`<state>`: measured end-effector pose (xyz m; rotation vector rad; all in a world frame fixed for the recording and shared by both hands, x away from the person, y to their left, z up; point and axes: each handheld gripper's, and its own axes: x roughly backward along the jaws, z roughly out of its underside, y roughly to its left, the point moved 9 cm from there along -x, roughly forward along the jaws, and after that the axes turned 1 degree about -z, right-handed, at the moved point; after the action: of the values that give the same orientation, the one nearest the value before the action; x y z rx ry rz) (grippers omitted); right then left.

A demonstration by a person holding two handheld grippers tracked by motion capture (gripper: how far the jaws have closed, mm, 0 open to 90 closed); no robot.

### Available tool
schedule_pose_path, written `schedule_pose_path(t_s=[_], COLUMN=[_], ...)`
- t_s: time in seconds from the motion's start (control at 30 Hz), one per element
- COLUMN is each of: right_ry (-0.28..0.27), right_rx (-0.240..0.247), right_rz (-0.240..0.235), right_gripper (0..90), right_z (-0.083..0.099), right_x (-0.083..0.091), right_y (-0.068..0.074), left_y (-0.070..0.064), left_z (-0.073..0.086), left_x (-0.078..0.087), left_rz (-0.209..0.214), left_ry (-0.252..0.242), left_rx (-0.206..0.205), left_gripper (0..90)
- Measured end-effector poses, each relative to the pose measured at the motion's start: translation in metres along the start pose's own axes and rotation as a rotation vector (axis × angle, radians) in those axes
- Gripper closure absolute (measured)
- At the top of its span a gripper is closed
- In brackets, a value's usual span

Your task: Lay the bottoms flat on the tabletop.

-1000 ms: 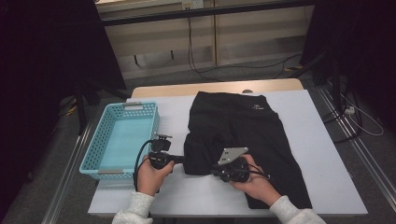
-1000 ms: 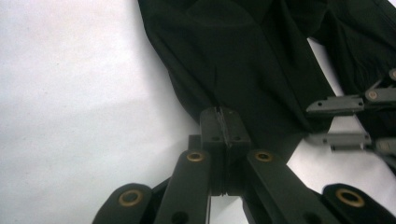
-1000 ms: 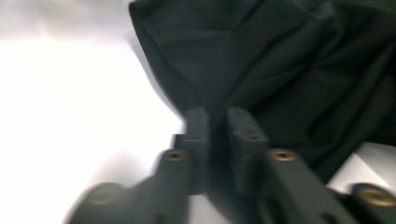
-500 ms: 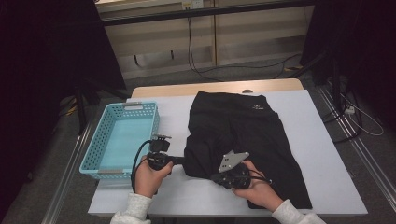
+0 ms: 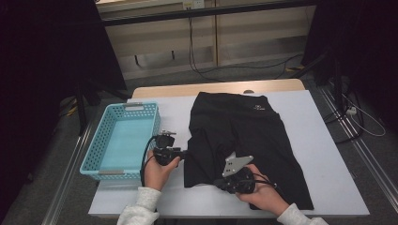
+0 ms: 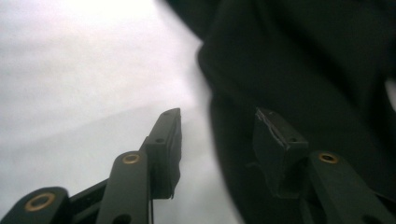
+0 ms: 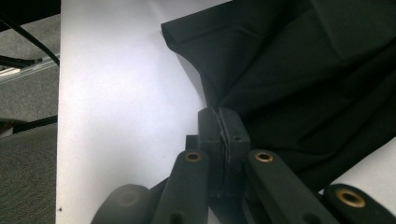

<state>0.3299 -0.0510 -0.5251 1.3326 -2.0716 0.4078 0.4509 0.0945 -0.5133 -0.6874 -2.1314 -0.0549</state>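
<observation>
Across the middle of the high view, the black fabric garment (image 5: 244, 140), apparently a pair of shorts, lies spread on the white table (image 5: 324, 154), its waistband toward the top of the frame and its lower hem toward my hands at the bottom. I judge the step in hand to be the grasp before a fold or a lift.

My right gripper (image 5: 224, 183), at lower centre of the high view, has its jaws pressed together on the garment's lower edge; in the right gripper view the cloth runs up and right from the pinched jaws (image 7: 219, 135).

My left gripper (image 5: 184, 152), left of centre, sits at the garment's left edge. In the left gripper view its jaws stand wide apart, one over bare table and one over the black cloth (image 6: 299, 79), with nothing held.

The next move calls for closing the left jaws on that edge, then raising both grippers together. The light blue perforated plastic basket (image 5: 94, 152) stands just beside the garment at left, ready as a likely destination.
</observation>
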Motion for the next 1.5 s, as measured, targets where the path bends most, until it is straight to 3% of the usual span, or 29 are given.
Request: schedule_pose_path(t_s=[0.07, 0.1, 0.23, 0.33, 0.43, 0.67, 0.87, 1.0, 1.07, 1.27, 1.4, 1.5], right_ry=[-0.003, -0.004, -0.007, -0.006, -0.007, -0.008, 0.0, -0.005, -0.002, 0.001, -0.04, -0.088], right_rx=[-0.003, -0.003, -0.004, 0.0, -0.001, 0.006, 0.022, 0.024, 0.032, 0.057, 0.078, 0.078], right_rz=[0.0, 0.0, 0.0, 0.003, 0.0, -0.038, -0.062, -0.081, -0.083, -0.067, -0.02, 0.0], right_gripper=[89.3, 89.3, 89.3, 89.3, 89.3, 89.3, 89.3, 89.3, 89.2, 84.5, 69.6, 63.0], right_z=[0.0, 0.0, 0.001, 0.001, 0.001, -0.002, -0.005, -0.005, -0.006, -0.007, -0.019, -0.03], right_x=[0.0, 0.0, 0.001, 0.001, 0.001, -0.001, 0.0, 0.001, -0.001, -0.003, -0.004, -0.008], right_y=[0.0, 0.0, 0.0, 0.0, 0.002, 0.011, 0.018, 0.021, 0.022, 0.023, 0.023, 0.024], left_y=[-0.002, -0.003, -0.008, -0.012, -0.011, -0.003, -0.003, -0.001, 0.0, 0.004, 0.007, 0.006], left_z=[0.0, -0.001, 0.0, 0.002, 0.003, 0.003, 0.013, 0.016, 0.016, 0.017, 0.013, 0.01], left_x=[-0.007, -0.008, -0.01, -0.01, -0.007, 0.018, 0.019, 0.026, 0.027, 0.022, 0.02, 0.019], left_rz=[0.025, 0.017, 0.01, 0.038, 0.037, 0.054, 0.063, 0.064, 0.061, 0.038, 0.018, 0.009], left_ry=[0.013, 0.011, 0.044, 0.074, 0.09, 0.094, 0.129, 0.12, 0.104, 0.105, 0.071, 0.048], left_rx=[0.009, 0.001, 0.009, 0.025, 0.043, 0.074, 0.077, 0.093, 0.079, 0.075, 0.068, 0.07], left_gripper=[55.0, 56.5, 73.4, 86.3, 89.3, 89.6, 89.6, 89.5, 88.9, 87.9, 79.2, 64.0])
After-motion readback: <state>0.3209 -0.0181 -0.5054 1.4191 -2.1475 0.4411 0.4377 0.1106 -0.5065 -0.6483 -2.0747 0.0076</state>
